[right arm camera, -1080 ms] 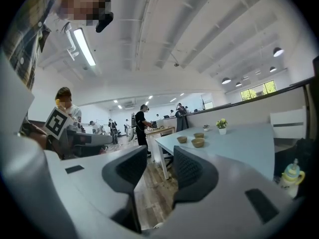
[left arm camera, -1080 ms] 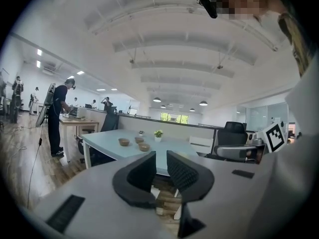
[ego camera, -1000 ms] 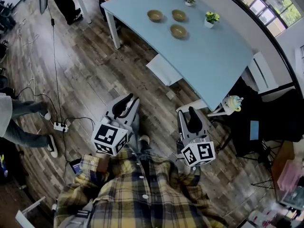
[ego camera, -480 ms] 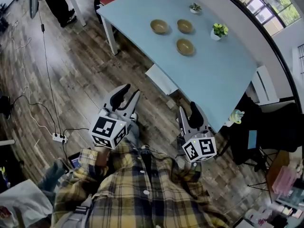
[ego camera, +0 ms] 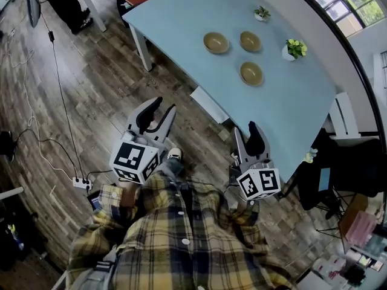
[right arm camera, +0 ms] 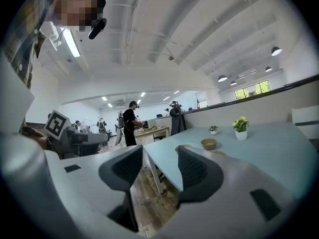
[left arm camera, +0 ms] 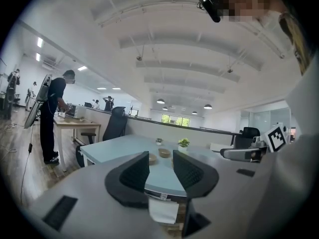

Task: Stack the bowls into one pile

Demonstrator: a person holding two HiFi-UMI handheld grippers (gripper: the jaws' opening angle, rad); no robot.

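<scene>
Three bowls sit unstacked and apart on the light-blue counter (ego camera: 181, 17): a left bowl (ego camera: 216, 42), a right bowl (ego camera: 250, 41) beside it, and a near bowl (ego camera: 251, 73). All lie well ahead of both grippers, which hang over the wooden floor (ego camera: 91, 89), pointing toward the counter. The left hand-held gripper (ego camera: 162, 109) and right hand-held gripper (ego camera: 245, 139) have just been opening. Each stands wide, with nothing between its jaws.

right hand-held gripper (right arm camera: 160, 157) jaws just opening, nothing between, blue table (right arm camera: 271, 148) ahead, bowl (right arm camera: 209, 144), potted plant (right arm camera: 241, 126)
</scene>
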